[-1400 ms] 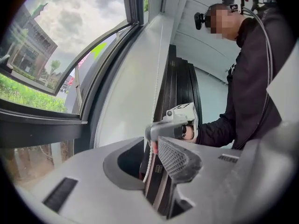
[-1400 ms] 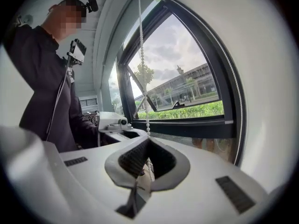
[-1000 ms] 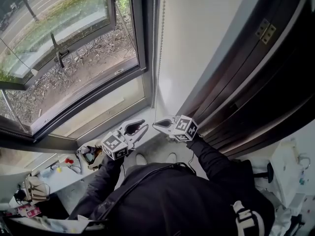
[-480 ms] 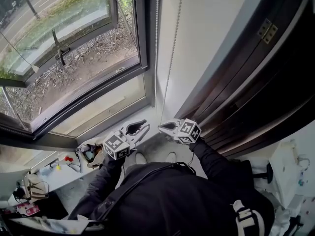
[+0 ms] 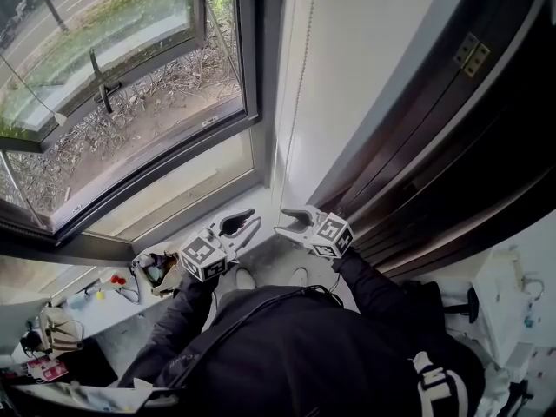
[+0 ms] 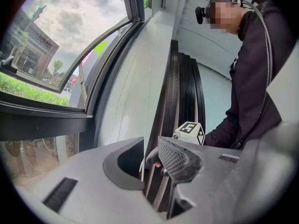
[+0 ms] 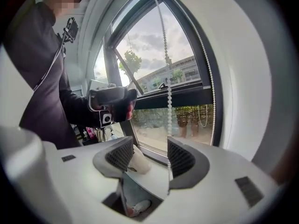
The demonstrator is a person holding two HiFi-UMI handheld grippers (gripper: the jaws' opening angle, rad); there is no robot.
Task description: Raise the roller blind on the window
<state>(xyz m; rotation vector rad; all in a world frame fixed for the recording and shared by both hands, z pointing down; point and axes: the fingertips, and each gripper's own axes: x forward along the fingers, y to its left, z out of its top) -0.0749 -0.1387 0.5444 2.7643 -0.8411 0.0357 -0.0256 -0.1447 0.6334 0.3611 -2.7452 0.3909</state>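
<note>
The white bead chain [image 5: 301, 85] of the blind hangs down the white wall beside the window frame [image 5: 248, 68]. In the right gripper view the bead chain [image 7: 166, 73] passes between the jaws, close to the right-hand pad [image 7: 180, 158]. My right gripper [image 5: 294, 221] has just been opening; the chain runs loose between the jaws and the pads do not press it. My left gripper [image 5: 240, 225] is held level just left of it, jaws apart with nothing gripped. Past the jaws of my left gripper [image 6: 150, 160], the right gripper's marker cube [image 6: 189, 132] shows. The blind fabric is out of sight.
A dark door with a brass hinge [image 5: 469, 55] stands at the right, close to my right arm. The window handle [image 5: 101, 85] is at the far left. A cluttered desk [image 5: 61, 333] sits at lower left. The chain's second strand [image 7: 211, 78] loops along the frame.
The right gripper's jaws, shut on the chain before, now stand apart. That gripper has sunk slightly. The chain's lean has shifted. The left gripper has kept still.
</note>
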